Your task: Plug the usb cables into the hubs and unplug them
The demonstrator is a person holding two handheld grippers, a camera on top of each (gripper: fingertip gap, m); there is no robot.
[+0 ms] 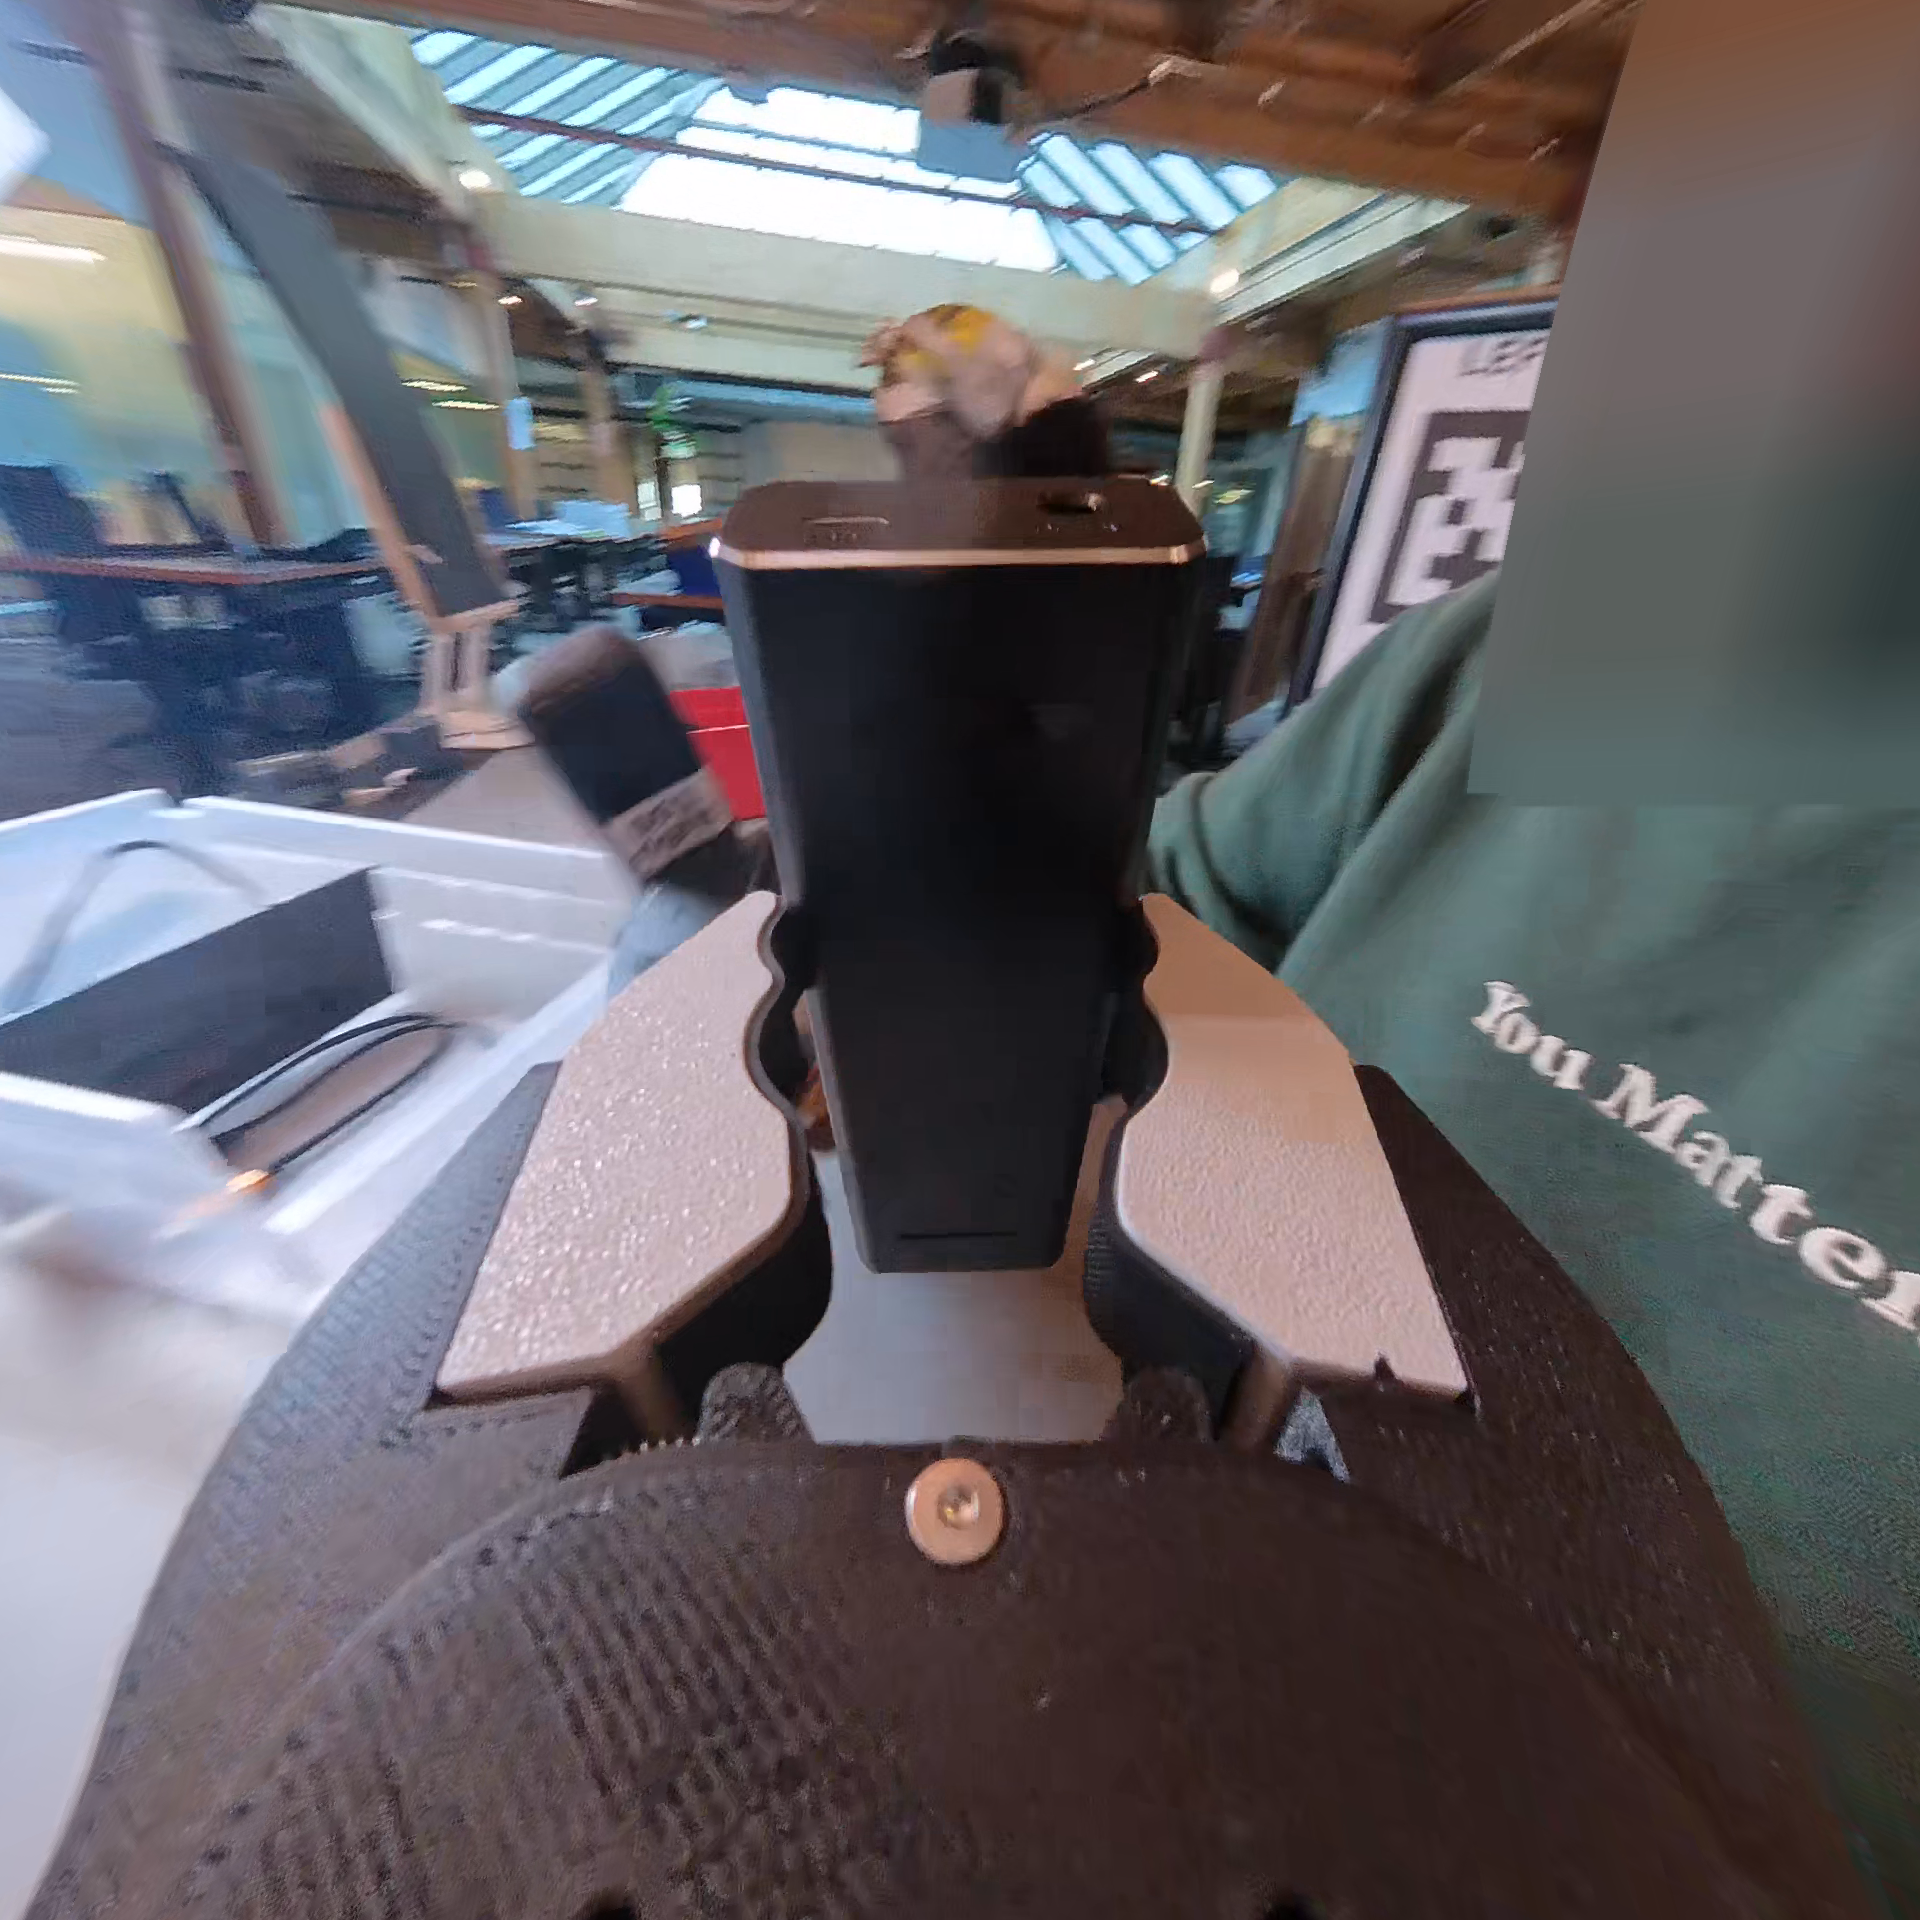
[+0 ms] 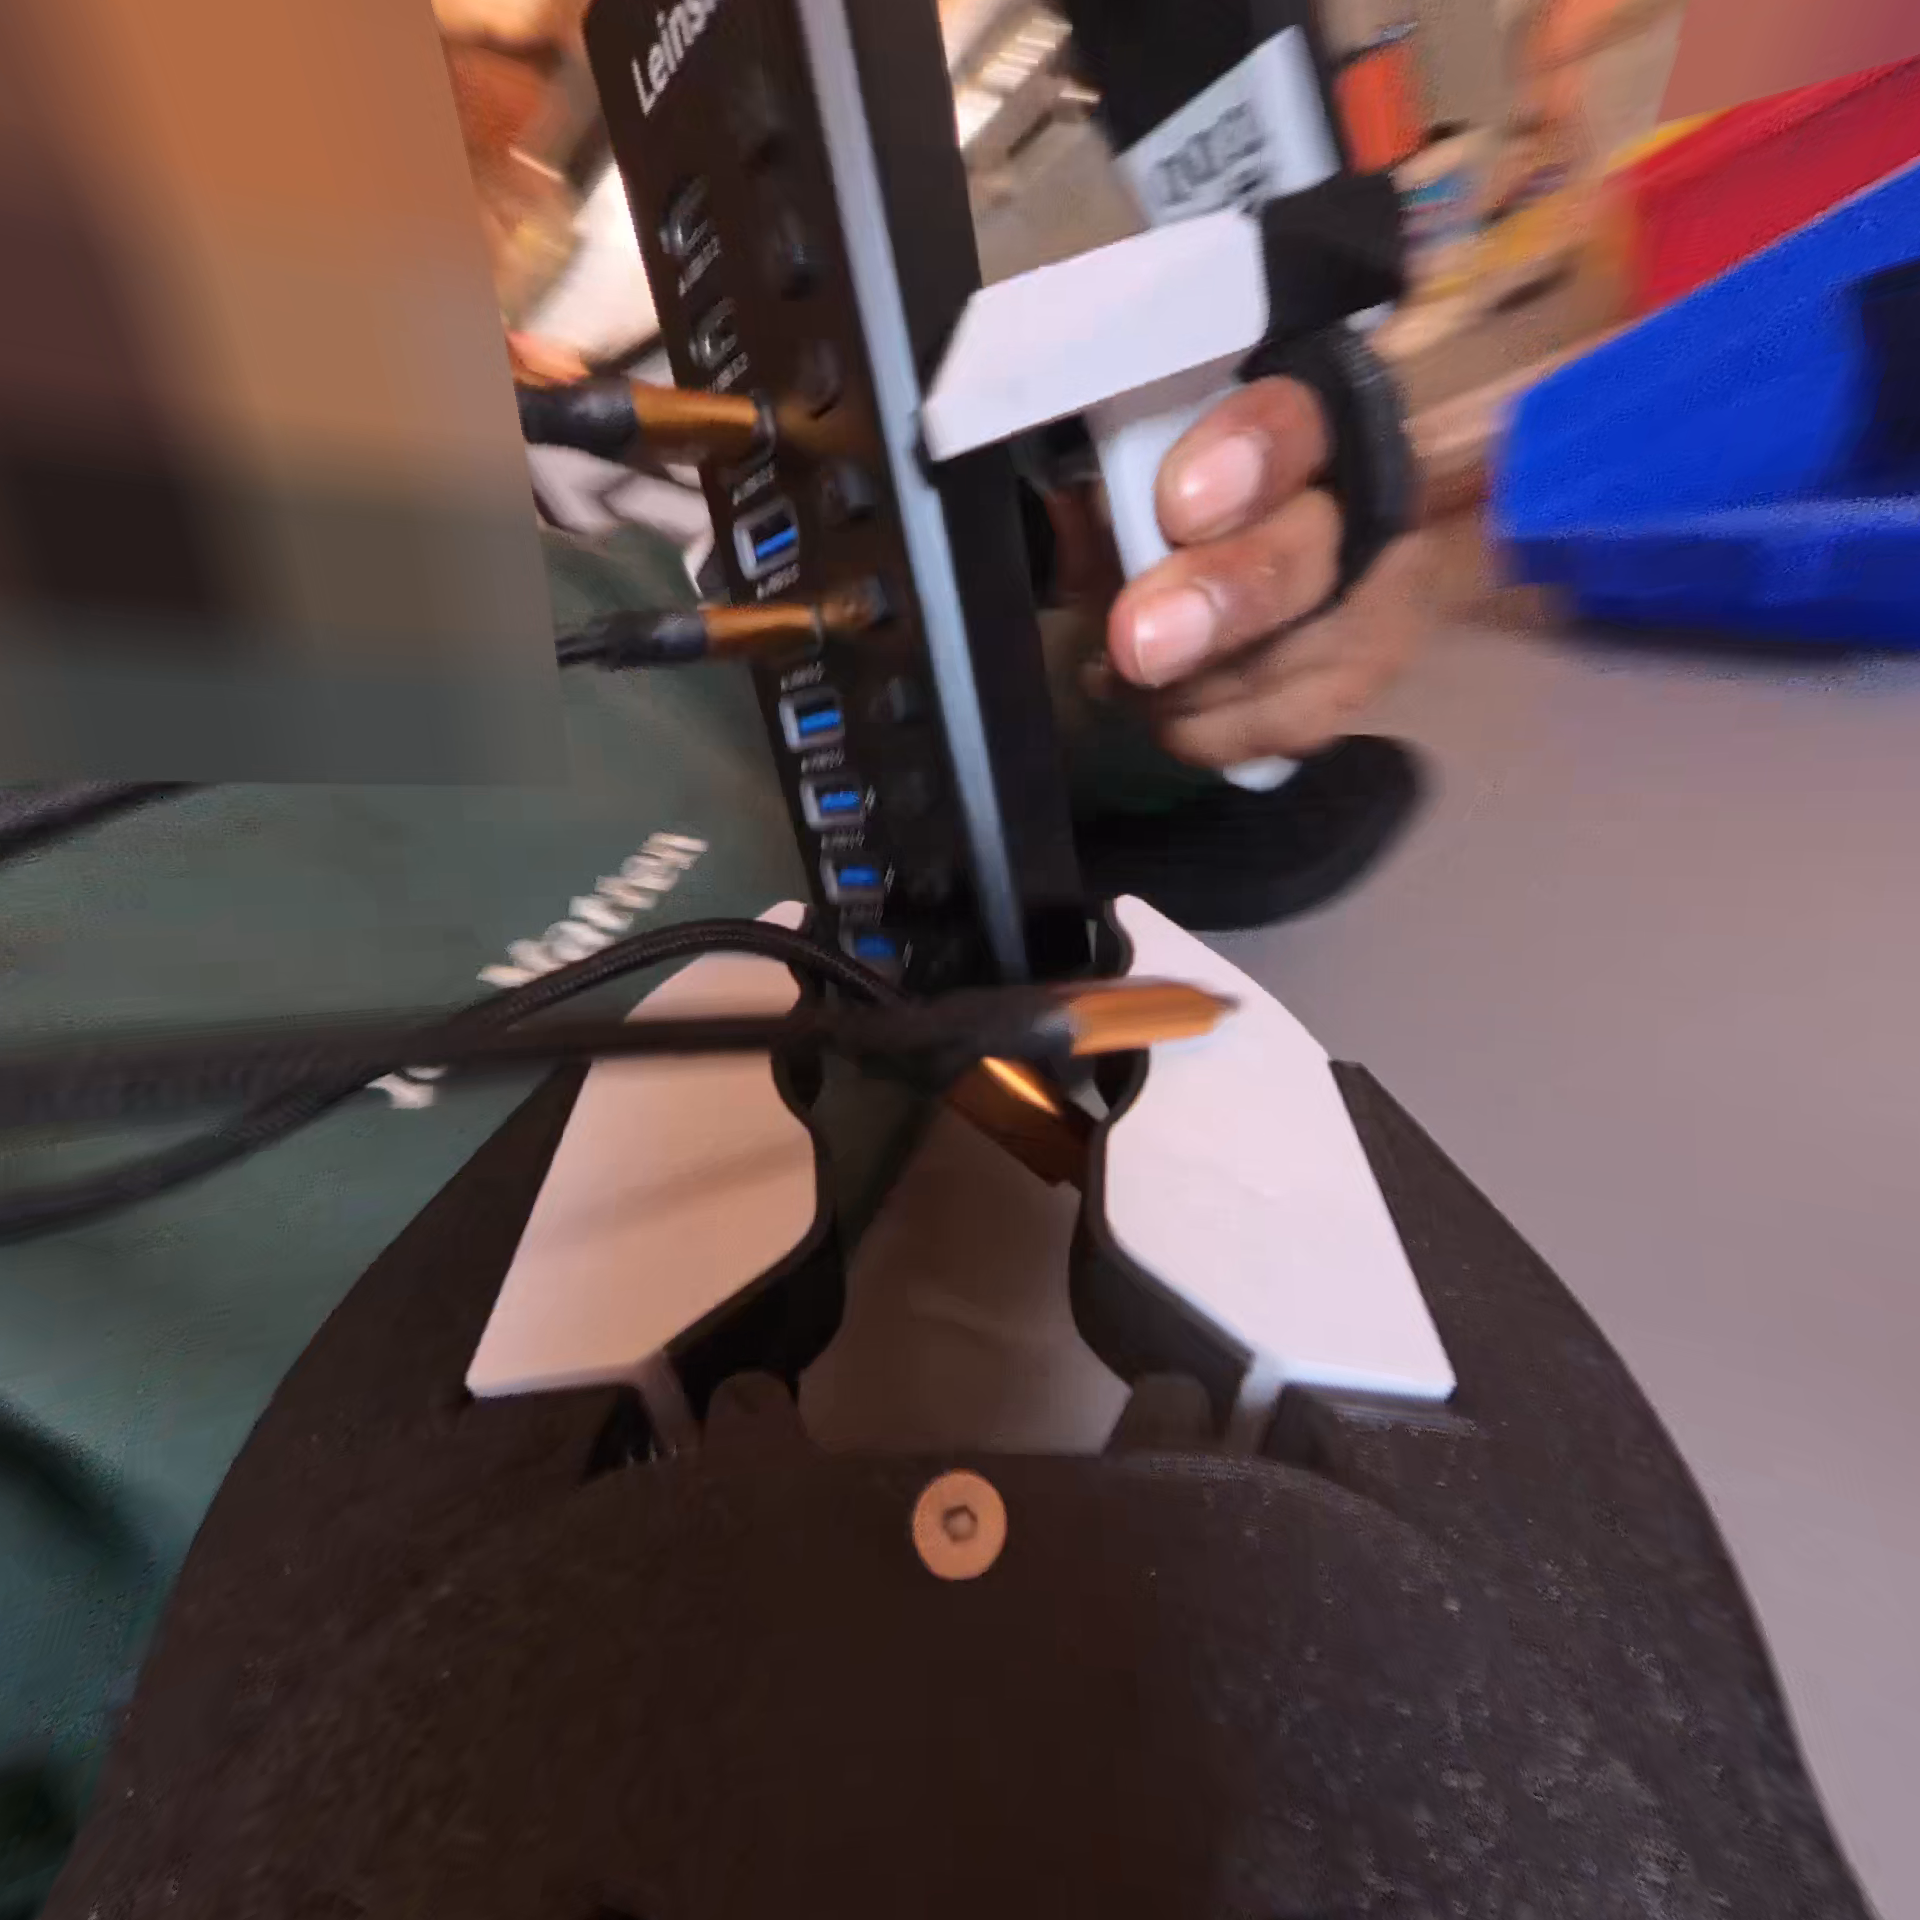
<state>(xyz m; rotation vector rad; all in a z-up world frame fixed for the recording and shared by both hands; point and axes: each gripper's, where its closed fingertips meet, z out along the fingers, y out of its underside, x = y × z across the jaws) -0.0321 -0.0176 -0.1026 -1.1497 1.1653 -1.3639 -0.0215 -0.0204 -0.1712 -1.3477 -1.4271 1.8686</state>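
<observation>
Hub (image 2: 935, 520) upright in the air, close before a green sweater (image 1: 1558, 1039), clenched across its lower body by the left gripper (image 1: 956, 935). From the right wrist, seen edge-on with the port face turned left.

Best to keep that clamp firm and the hub still: any push on a plug will likely try to twist it.

Right gripper (image 2: 966, 997) just under the hub's lower end, jaws partly closed about crossing black cables (image 2: 520, 1029); blurred, so cannot tell whether truly pinched or only cradled.

Two plugs (image 2: 707, 416) already seated in upper ports. A loose plug (image 2: 1143, 1010) lying across the right fingertip, a second gold one angled below it.

Judged step: plugging in the next cable.

- Take one plug only, by its gold shell, not the braid.
- Free it from the other cable first, lest the tangle drag.
- Square it to an open blue port (image 2: 767, 540), then press straight in, no rocking.
</observation>
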